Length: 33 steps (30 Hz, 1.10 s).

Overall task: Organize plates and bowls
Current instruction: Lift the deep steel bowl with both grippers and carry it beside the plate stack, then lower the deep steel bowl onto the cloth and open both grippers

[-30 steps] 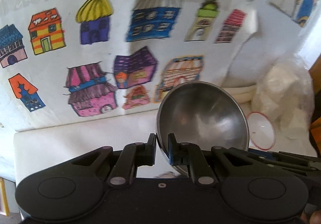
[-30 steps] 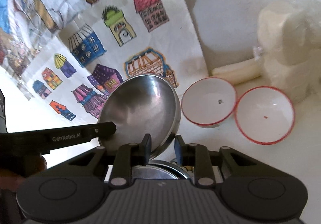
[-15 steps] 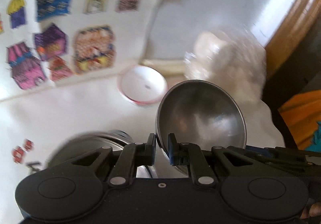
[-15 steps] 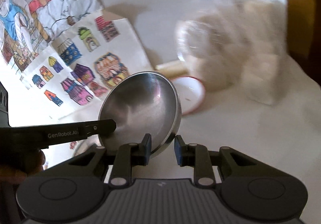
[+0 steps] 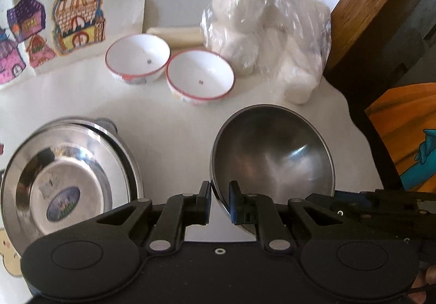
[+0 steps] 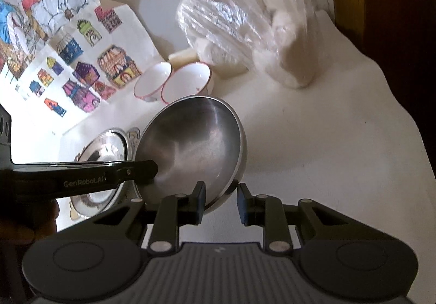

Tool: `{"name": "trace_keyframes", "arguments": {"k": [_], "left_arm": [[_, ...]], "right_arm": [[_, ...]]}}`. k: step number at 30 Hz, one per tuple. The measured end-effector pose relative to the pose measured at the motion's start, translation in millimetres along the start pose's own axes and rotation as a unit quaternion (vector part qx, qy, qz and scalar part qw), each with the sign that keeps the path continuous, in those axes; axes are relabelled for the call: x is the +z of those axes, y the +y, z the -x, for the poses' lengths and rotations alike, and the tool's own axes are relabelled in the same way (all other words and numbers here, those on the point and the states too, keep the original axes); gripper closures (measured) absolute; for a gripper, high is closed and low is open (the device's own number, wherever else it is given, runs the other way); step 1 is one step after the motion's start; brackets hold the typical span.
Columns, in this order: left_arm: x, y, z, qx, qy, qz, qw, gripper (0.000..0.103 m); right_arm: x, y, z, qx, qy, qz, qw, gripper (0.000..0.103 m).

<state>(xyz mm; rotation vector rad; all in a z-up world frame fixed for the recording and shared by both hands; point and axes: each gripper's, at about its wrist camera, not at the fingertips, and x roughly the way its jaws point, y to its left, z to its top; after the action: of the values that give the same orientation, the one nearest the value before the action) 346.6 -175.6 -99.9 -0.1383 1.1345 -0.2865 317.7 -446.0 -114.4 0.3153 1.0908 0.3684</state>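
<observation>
Table: white table top point(image 5: 169, 118), with colored house drawings point(image 5: 76, 15) at the far left.
Steel bowl: the steel bowl point(image 5: 272, 156) is tilted up in the air, near and to the right, above the table.
Left gripper: the left gripper point(image 5: 220, 201) pinches the bowl's left rim.
Right gripper: the right gripper point(image 6: 221, 201) has the bowl's near rim between its fingers; one pad touches, the other looks apart, so I cannot tell if it squeezes.
White bowls: two red-rimmed bowls point(image 5: 200, 77) sit side by side, far back.
Steel plates: shiny plates point(image 5: 68, 184) lie stacked at the near left.
Bag: a clear bag point(image 5: 267, 31) of white lumps sits far right.
</observation>
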Motion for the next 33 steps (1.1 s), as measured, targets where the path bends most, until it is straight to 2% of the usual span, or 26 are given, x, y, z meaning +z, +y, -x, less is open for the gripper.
{"name": "trace_keyframes", "arguments": {"k": [8,15,26,33], "left_arm": [[-24,7,0,0.026,0.021,0.04,0.9986,0.088],[-42,17,10,0.051,0.02,0.067,0.9963,0.088],[-52,19,16,0.07,0.011,0.094,0.9931,0.088],[-53,15,16,0.074,0.015,0.085,0.9935,0.085]], "right_arm": [[-4,7,-7,0.022,0.036,0.035,0.999,0.075],[-6,15,-17,0.049,0.06,0.062,0.995,0.075],[-3,19,-23,0.064,0.072,0.091,0.991,0.075],[-1,18,-24,0.067,0.069,0.093,0.991,0.074]]}}
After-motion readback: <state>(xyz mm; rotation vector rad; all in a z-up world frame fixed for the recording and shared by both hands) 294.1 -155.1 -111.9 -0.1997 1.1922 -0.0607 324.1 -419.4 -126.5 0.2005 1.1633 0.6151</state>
